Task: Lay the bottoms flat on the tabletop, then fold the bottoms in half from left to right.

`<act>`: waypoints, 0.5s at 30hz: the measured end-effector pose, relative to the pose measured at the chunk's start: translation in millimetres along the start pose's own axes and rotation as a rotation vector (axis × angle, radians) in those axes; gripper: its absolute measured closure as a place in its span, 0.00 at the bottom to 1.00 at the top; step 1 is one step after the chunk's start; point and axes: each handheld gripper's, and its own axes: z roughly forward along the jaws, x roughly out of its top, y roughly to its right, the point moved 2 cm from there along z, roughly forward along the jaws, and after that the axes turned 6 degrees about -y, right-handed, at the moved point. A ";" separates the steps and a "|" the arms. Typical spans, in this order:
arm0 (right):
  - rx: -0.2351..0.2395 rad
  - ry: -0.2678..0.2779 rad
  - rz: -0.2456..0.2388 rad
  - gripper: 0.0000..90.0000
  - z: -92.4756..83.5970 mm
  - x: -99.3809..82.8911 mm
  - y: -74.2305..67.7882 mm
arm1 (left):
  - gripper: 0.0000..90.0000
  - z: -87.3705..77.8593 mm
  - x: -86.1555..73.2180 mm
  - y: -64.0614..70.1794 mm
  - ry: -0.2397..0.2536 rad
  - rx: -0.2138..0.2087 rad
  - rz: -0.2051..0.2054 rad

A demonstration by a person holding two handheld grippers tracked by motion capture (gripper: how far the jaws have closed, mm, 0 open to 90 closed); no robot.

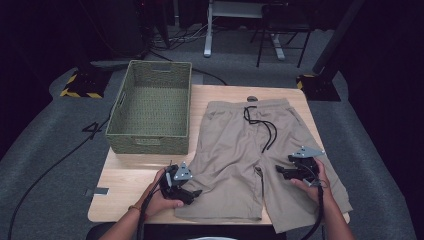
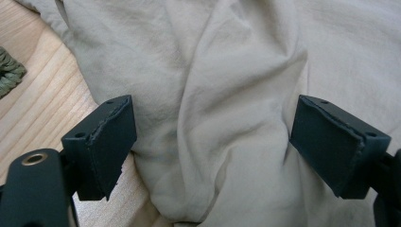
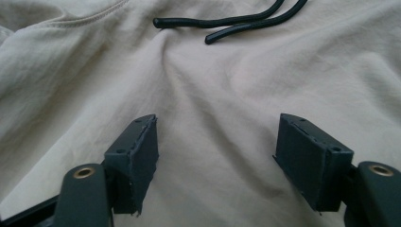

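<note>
High view, table: my light wooden table carries everything.
Shorts: the beige cloth shorts lie flat on its right half, black drawstring trailing down the front.
Basket: the green woven rectangular basket stands just left of them.
Left gripper: jaws apart over the left leg's hem.
Right gripper: jaws apart above the right leg, gripping nothing.

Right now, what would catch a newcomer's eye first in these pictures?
The beige shorts spread flat over the right half of the wooden table, black drawstring trailing down the front. Beside them, at the table's far left, stands a green woven basket. Near the hem, the left gripper and right gripper sit open over each leg.
</note>
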 end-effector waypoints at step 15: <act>0.013 0.120 -0.037 0.36 -11.9 66.8 -7.8 | 0.18 -18.5 -7.0 -6.8 -0.026 -0.009 -0.027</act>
